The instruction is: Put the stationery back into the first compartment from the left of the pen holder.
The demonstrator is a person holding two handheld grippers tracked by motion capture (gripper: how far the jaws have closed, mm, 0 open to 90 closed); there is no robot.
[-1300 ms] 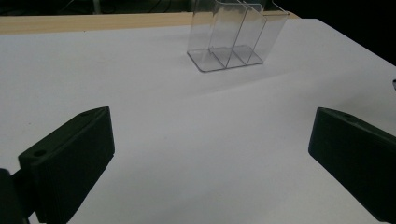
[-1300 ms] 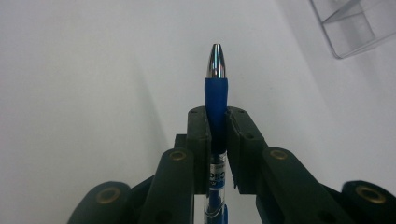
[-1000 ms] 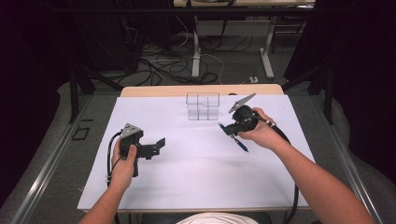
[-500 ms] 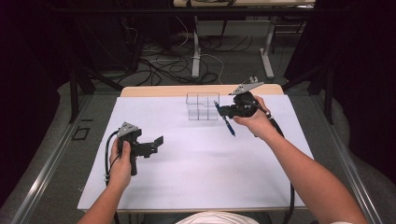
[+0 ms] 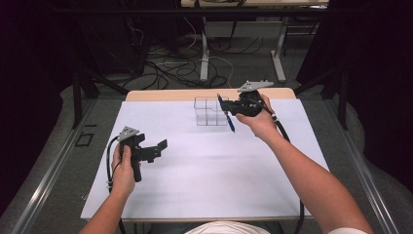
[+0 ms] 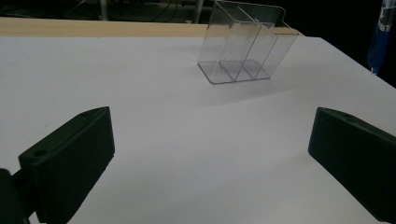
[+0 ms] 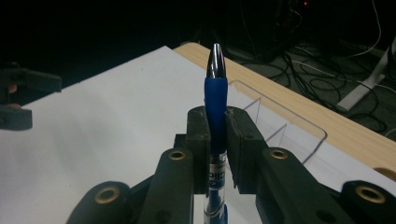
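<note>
Right hand-held gripper [image 5: 228, 110] swung left, clamping pen [image 5: 225, 111] beside clear organizer [image 5: 207, 111]; left hand-held gripper [image 5: 160, 146] gaping, empty.

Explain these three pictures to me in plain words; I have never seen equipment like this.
A person sits at a white-topped table with hand-held black tongs in each hand. One picture looks down from above; the other two come from small cameras riding on each pair of tongs. The left tongs are open and hold nothing. The right tongs are clamped on a blue pen with a silver tip, beside a clear plastic organiser with several compartments standing on the far part of the table.
</note>
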